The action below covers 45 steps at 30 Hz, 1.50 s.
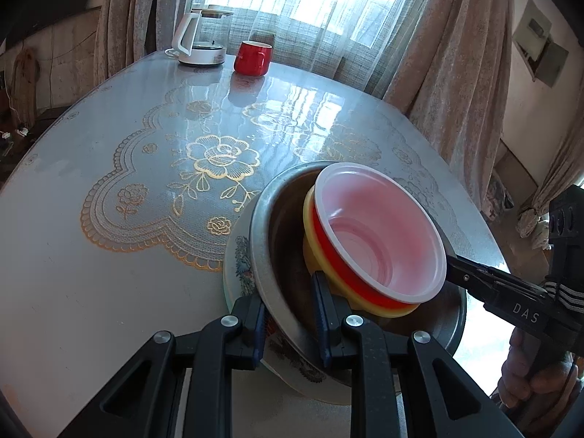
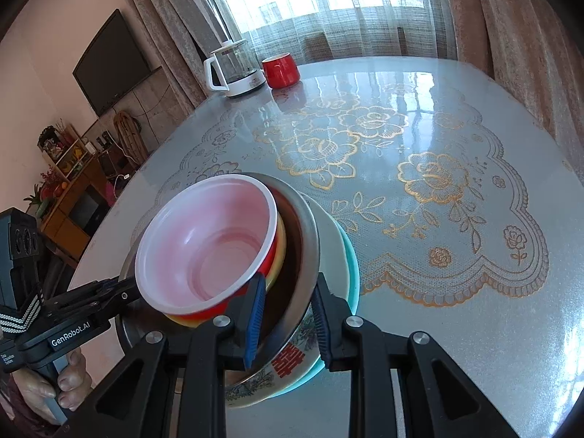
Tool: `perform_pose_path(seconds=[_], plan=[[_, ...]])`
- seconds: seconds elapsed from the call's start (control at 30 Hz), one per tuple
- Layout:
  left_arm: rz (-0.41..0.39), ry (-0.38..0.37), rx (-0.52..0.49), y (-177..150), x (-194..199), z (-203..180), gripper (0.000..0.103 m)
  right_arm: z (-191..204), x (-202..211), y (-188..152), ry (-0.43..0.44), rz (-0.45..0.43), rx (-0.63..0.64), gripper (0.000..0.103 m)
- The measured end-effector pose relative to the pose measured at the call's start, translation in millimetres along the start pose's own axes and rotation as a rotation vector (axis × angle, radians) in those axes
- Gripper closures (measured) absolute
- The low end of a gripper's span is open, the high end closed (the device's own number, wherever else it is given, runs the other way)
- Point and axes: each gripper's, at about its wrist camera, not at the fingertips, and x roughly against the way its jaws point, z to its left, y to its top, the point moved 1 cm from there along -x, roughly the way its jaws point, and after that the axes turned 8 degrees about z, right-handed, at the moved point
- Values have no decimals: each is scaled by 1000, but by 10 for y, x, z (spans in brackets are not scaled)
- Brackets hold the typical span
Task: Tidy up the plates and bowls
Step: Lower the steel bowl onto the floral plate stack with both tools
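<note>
Left tongs [image 1: 292,314] and right tongs [image 2: 286,317] clamp opposite rims of the steel bowl [image 1: 277,219], balancing the nested stack above the table [image 1: 109,255].

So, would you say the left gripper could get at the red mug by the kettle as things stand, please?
Probably not yet: the left gripper is clamped on the metal bowl's rim, sharing the stack with the right gripper. The table towards the red mug lies bare.
</note>
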Motion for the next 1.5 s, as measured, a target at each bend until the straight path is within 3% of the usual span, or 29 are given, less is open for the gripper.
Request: perform_pose_path(seconds=[0.4, 0.73, 0.87, 0.93, 1.07, 1.5], plan=[[-10, -18, 23, 4, 28, 28, 81, -90, 25, -90, 75, 0, -57, 75], [-80, -10, 62, -10, 218, 173, 80, -101, 100, -162, 103, -13, -91, 75], [-83, 16, 42, -20, 215, 124, 80, -110, 76, -187, 97, -17, -93, 75], [-78, 17, 28, -25, 196, 90, 84, -85, 90, -190, 89, -34, -77, 82], [-80, 23, 14, -39, 157, 27, 83, -56, 103, -165, 25, -65, -50, 83], [-79, 59, 18, -44, 145, -22, 83, -90, 86, -146, 29, -59, -55, 84]])
